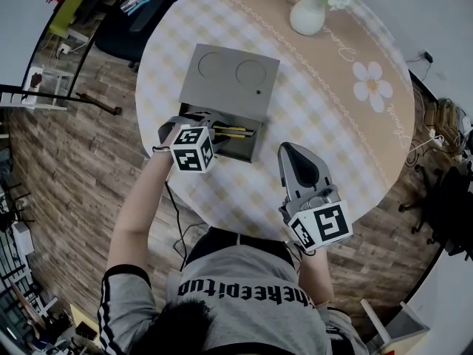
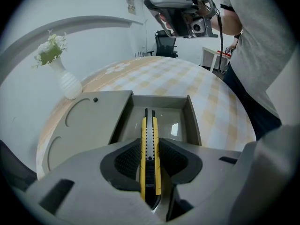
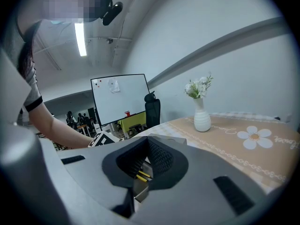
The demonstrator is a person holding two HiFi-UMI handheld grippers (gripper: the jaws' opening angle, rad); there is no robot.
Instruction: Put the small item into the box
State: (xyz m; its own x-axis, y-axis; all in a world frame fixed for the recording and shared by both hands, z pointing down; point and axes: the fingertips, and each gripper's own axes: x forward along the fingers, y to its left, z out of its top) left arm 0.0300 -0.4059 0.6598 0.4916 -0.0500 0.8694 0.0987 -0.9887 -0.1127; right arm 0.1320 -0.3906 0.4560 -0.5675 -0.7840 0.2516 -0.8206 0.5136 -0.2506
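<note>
A grey box (image 1: 244,151) lies on the round table with its lid (image 1: 229,72) folded back flat. My left gripper (image 1: 214,127) is shut on a yellow and black utility knife (image 1: 236,132), which it holds just above the box's open compartment (image 2: 192,121). In the left gripper view the knife (image 2: 150,149) runs straight out between the pads and over the compartment. My right gripper (image 1: 292,152) hovers to the right of the box with its jaws together and nothing between them. In its own view the right gripper (image 3: 144,165) points toward the box.
A white vase (image 1: 309,13) with flowers stands at the table's far side. The tablecloth (image 1: 347,124) has checks and a printed daisy (image 1: 372,84). The table's near edge is close to the person's body. Office chairs and desks stand around on the wood floor.
</note>
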